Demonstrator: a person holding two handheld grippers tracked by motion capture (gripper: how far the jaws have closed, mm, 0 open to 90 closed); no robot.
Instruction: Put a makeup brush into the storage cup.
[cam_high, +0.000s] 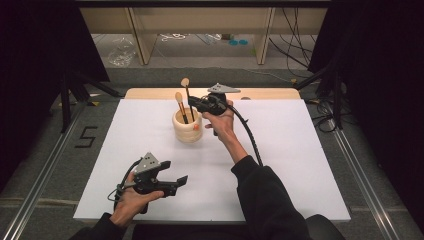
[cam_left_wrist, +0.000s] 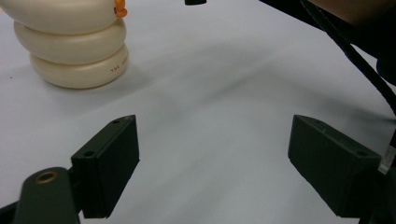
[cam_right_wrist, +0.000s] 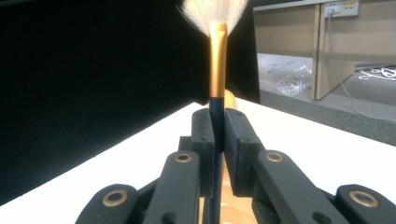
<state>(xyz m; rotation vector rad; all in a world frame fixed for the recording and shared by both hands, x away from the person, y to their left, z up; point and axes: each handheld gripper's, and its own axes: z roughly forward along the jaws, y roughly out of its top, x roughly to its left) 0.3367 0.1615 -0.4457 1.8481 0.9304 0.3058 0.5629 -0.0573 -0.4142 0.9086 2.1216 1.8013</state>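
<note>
Right gripper view: right claw (cam_right_wrist: 218, 135) clenched on brush (cam_right_wrist: 217, 70) handle, long axis upright, bristles up. High view: brush (cam_high: 187, 92) directly above holder (cam_high: 187, 127), beside second brush (cam_high: 180, 106) inside. Coming move likely straight down or up. Left claw (cam_high: 181, 182) released, idle near counter (cam_high: 300, 165) front edge.

The brush (cam_right_wrist: 217, 60) has a gold neck, a dark blue handle and pale, whitish hairs. The cup (cam_high: 187, 127) is cream, with a small orange bit (cam_left_wrist: 120, 8) on its side. The surface (cam_high: 300, 150) is white. Both tongs, left (cam_high: 181, 181) and right (cam_high: 192, 102), are black with round brass-coloured pins.
</note>
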